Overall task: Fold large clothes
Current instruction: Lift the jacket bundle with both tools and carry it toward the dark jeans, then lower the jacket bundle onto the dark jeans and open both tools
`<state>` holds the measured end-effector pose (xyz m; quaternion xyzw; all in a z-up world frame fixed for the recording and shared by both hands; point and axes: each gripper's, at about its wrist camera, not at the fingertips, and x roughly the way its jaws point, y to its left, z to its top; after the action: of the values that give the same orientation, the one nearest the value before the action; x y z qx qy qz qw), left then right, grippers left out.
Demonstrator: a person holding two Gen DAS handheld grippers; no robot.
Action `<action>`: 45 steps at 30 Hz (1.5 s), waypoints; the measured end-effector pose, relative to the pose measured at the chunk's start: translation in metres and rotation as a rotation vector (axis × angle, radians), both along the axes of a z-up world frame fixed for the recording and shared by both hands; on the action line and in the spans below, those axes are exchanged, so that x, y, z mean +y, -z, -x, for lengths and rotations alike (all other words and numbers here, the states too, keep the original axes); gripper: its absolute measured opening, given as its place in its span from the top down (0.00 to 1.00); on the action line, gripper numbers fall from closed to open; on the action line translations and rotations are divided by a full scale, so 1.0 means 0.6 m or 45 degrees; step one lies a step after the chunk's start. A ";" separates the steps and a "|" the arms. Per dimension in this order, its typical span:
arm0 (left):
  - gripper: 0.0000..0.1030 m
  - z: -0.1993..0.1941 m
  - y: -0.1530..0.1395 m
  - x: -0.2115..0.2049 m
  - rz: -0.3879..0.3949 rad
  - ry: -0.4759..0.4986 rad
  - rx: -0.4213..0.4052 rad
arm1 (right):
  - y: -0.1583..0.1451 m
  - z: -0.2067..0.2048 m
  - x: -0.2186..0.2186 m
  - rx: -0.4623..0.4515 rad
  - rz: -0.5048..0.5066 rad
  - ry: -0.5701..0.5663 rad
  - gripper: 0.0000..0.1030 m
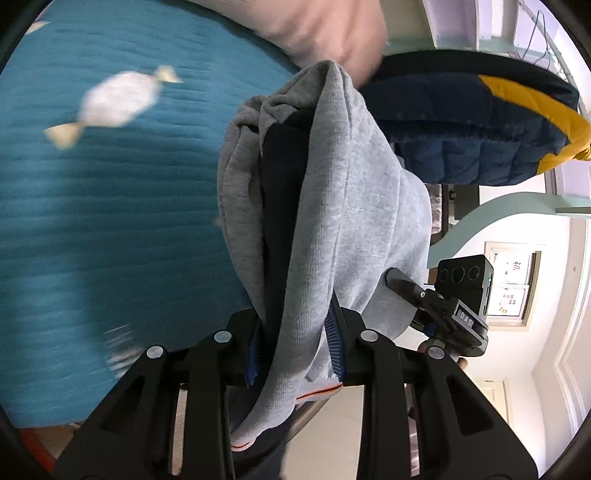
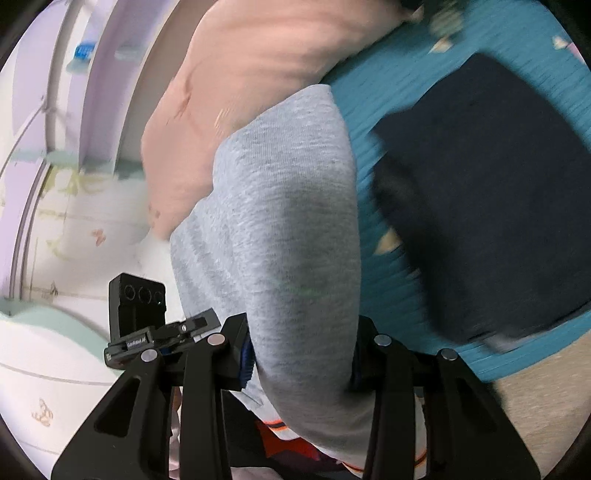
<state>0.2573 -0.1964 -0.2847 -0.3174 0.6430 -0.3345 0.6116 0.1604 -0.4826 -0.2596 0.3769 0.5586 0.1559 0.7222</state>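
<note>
Nearest of all is the left gripper, its 2 black fingers with blue pads pinching a thick bunch of the grey sweatshirt. The cloth is gathered into several layers there, with a dark lining showing in the fold and an orange-edged hem hanging below the jaws. To the left and behind lies the teal bedspread, printed with a white sweet. A pink pillow sits at the far edge, and a navy and yellow cushion lies to the right.

Further right, the right gripper is also clamped on the same sweatshirt, a fat roll of it filling the gap between its pads. Neither pair of fingers is pressed together or spread wide; each is held partly apart by the bulk of the fabric. The pillow is just behind that roll, and a dark folded garment rests on the bedspread at the right.

The sweatshirt hangs between the 2 grippers, lifted clear of the bed. It looks soft, thick and fairly heavy for cloth, so it should sag and swing rather than hold shape. I would judge the hem or a seamed edge the safest hold, since smooth loose layers could slide out.
</note>
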 end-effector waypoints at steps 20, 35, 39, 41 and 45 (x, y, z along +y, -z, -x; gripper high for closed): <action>0.68 -0.035 0.240 -0.279 -0.136 -0.219 0.152 | 0.203 -0.049 -0.282 0.276 0.332 0.263 0.57; 0.65 -0.012 0.052 -0.295 -0.358 -0.104 -0.100 | 0.003 0.018 -0.315 -0.024 0.461 0.386 0.46; 0.66 0.006 0.037 -0.321 -0.362 -0.034 -0.213 | -0.011 0.024 -0.286 -0.068 0.406 0.271 0.85; 0.67 0.023 0.054 -0.341 -0.400 0.016 -0.237 | 0.020 0.012 -0.264 0.002 0.434 0.203 0.91; 0.94 0.028 0.125 -0.372 -0.612 0.072 -0.206 | 0.110 0.009 -0.270 0.181 0.550 0.223 1.00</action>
<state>0.2403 -0.4195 -0.3599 -0.1171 0.6616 -0.2133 0.7093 0.1547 -0.6444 -0.3255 0.2708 0.5938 -0.0572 0.7555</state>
